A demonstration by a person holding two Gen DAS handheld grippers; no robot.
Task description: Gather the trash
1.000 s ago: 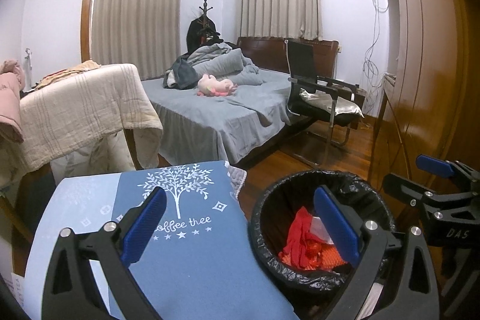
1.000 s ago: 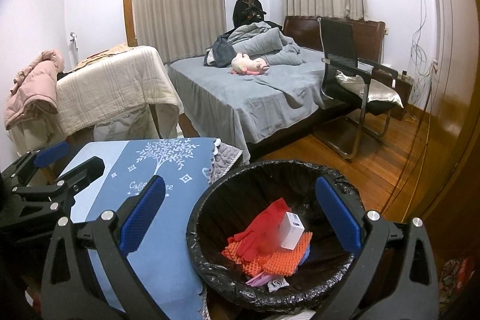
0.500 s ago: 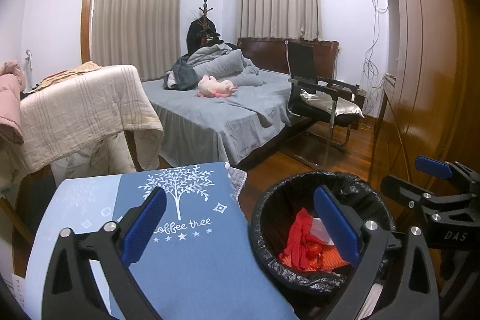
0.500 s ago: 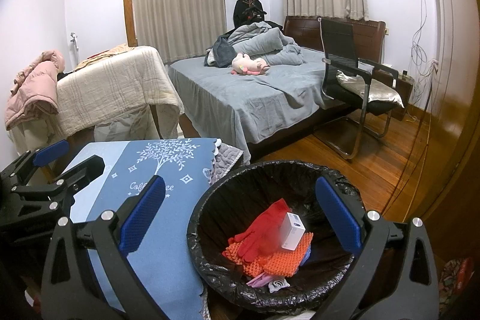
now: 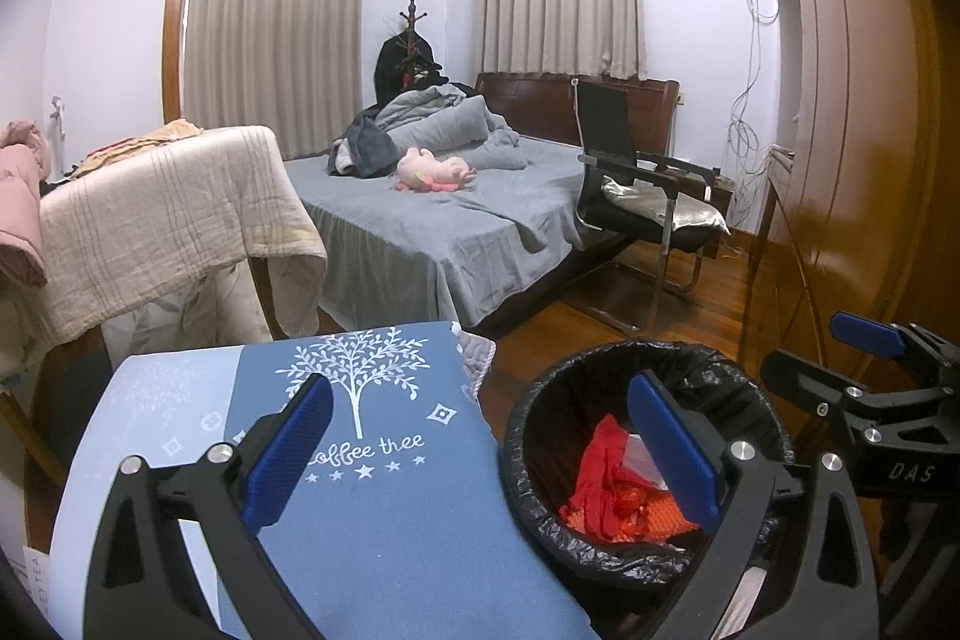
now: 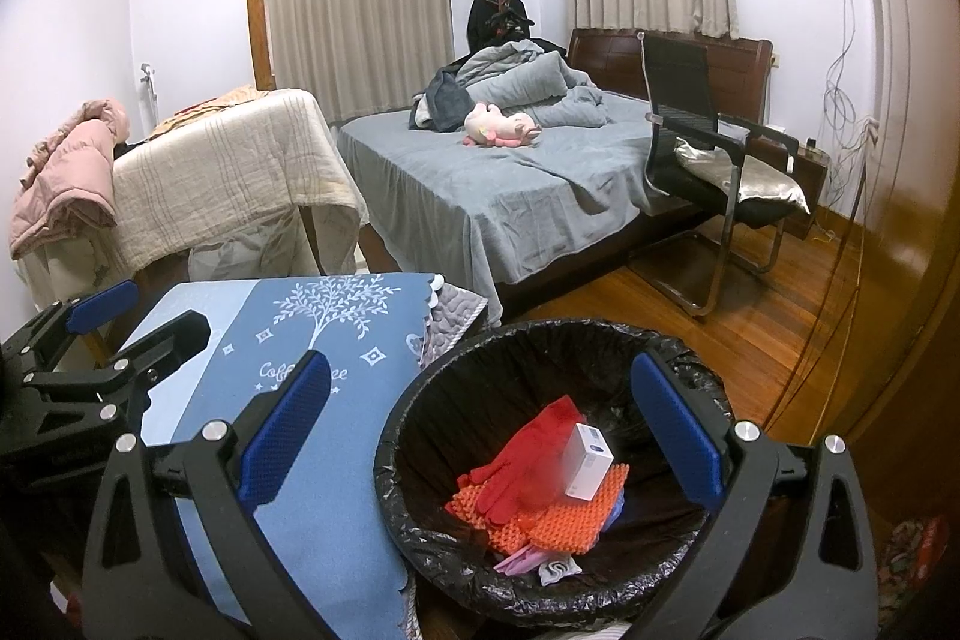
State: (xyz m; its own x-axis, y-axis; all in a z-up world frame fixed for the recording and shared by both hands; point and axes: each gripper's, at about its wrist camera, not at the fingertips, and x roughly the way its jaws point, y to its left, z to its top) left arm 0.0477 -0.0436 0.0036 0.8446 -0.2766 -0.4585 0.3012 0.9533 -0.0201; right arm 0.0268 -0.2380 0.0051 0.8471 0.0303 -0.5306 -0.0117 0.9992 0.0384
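Left gripper (image 5: 480,451): jaws spread wide, nothing between the 2 blue pads; held above the edge where the blue cloth meets the bin.
Right gripper (image 6: 480,430): jaws spread wide, nothing held; held over the bin's opening, its left pad above the blue cloth.
Trash bin (image 6: 420,538): round, lined with a black bag, standing on the wooden floor just beside the cloth-covered surface.
Bin contents: red glove (image 6: 522,460) lying on an orange mesh pad (image 6: 558,523); white box (image 6: 587,460) resting tilted on top of both; small pale scraps near the bottom, too small to identify.
Blue cloth (image 5: 384,508): printed with a white tree and lettering; no items visible on it.
Background: bed (image 6: 480,196) with grey sheet, rumpled duvet and 1 pink plush toy (image 6: 501,125); black chair (image 6: 708,160) beside the bed.
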